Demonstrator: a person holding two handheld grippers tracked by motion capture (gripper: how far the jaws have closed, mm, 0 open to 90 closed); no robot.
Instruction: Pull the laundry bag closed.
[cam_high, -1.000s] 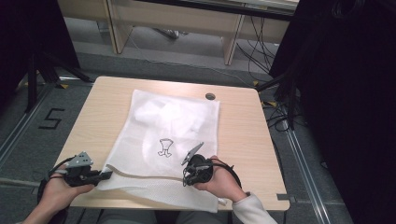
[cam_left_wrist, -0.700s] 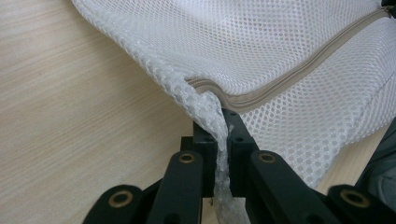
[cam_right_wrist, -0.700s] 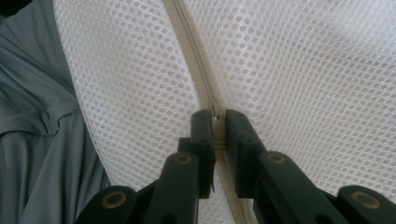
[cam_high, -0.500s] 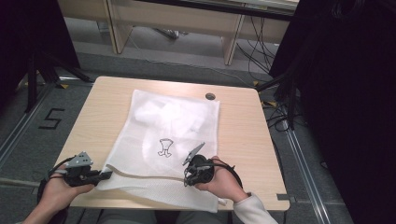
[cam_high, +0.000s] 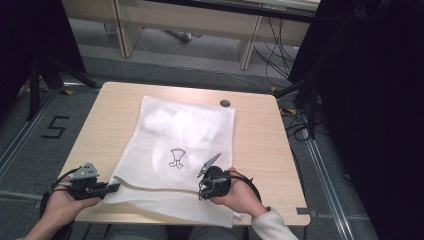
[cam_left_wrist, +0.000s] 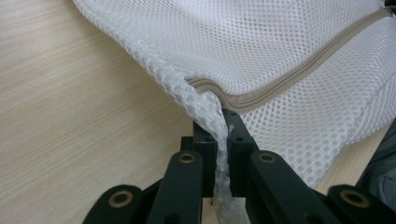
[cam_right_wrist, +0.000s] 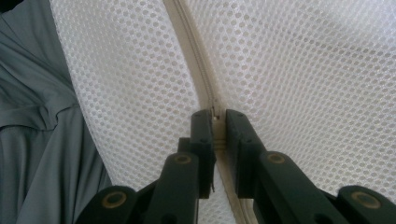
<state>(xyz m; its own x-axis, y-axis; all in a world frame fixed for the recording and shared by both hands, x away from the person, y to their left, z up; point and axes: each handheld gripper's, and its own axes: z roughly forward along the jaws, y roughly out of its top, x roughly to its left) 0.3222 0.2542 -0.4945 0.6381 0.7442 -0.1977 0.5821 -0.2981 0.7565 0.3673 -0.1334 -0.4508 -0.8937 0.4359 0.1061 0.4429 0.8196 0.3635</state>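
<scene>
Both grippers pinch the near end of a white mesh laundry bag (cam_high: 175, 150) lying flat on the wooden surface (cam_high: 107, 117).

The left gripper (cam_left_wrist: 223, 135) has its fingers (cam_left_wrist: 205, 140) clamped on a bunched corner of mesh, just beside the end of the beige zipper (cam_left_wrist: 280, 86). The right gripper (cam_right_wrist: 215, 128) has its fingers (cam_right_wrist: 201, 130) closed narrowly on the zipper itself, apparently on its pull, though that part is too small to tell. Taking the zipper as landmark: it runs across the bag near the surface's near edge, the left gripper at its left end, the right gripper along its right part, and a small black printed figure (cam_high: 177, 158) on the mesh just beyond it.
</scene>
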